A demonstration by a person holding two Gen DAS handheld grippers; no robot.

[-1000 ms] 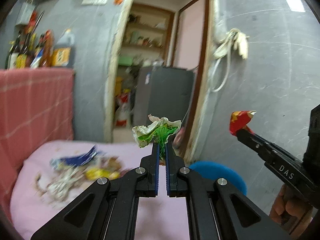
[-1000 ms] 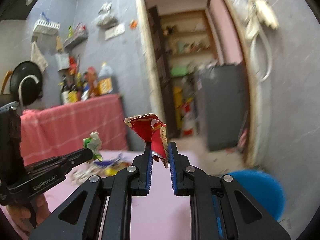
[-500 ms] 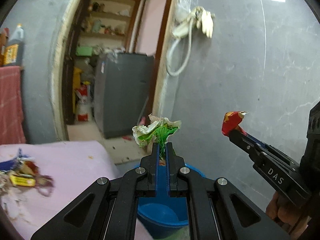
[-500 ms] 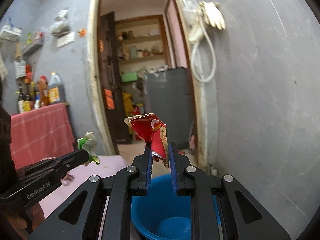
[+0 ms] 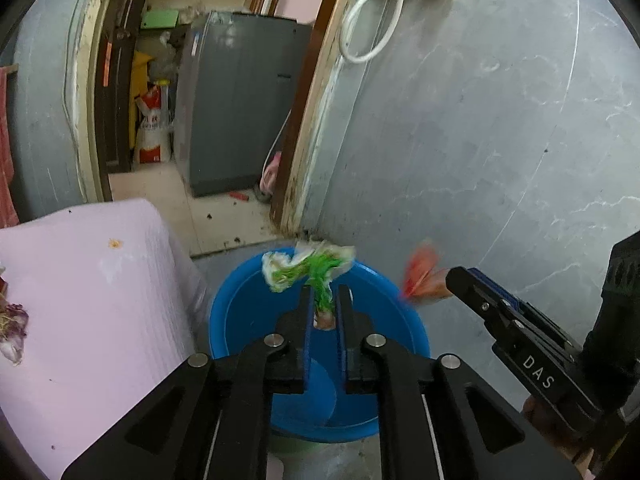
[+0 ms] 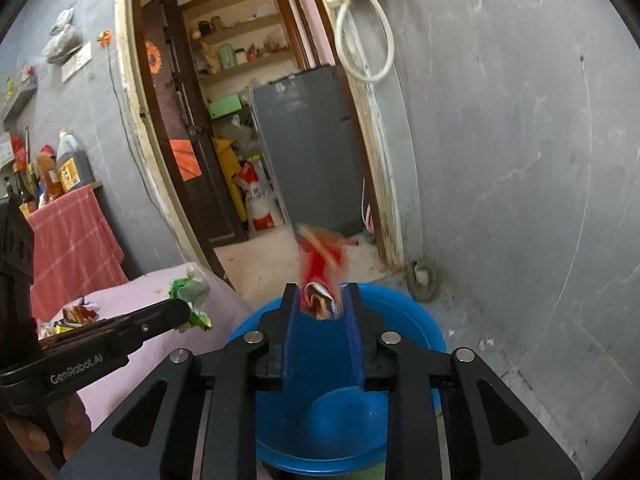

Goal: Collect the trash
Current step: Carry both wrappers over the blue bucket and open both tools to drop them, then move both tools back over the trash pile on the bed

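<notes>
My left gripper (image 5: pixel 322 300) holds a crumpled green-and-white wrapper (image 5: pixel 308 266) above the blue bin (image 5: pixel 236 300); its jaws have parted slightly and the wrapper still sits between them. My right gripper (image 6: pixel 320 300) has its jaws apart, and a red wrapper (image 6: pixel 322 258), blurred by motion, sits loosely between them over the blue bin (image 6: pixel 404 304). In the left wrist view the right gripper (image 5: pixel 452 278) shows at the right with the red wrapper (image 5: pixel 420 274). In the right wrist view the left gripper (image 6: pixel 180 312) shows at the left with the green wrapper (image 6: pixel 190 290).
A pink-covered table (image 5: pixel 88 300) stands left of the bin, with more scraps (image 6: pixel 76 316) on it. A grey wall (image 5: pixel 500 140) is close behind the bin. A doorway with a grey appliance (image 5: pixel 240 104) lies beyond. A red cloth (image 6: pixel 68 240) hangs at the left.
Both grippers swung right from the table and tilted down over the blue bin. Both jaws have widened, the right more, and the red wrapper is now blurred and loose.
</notes>
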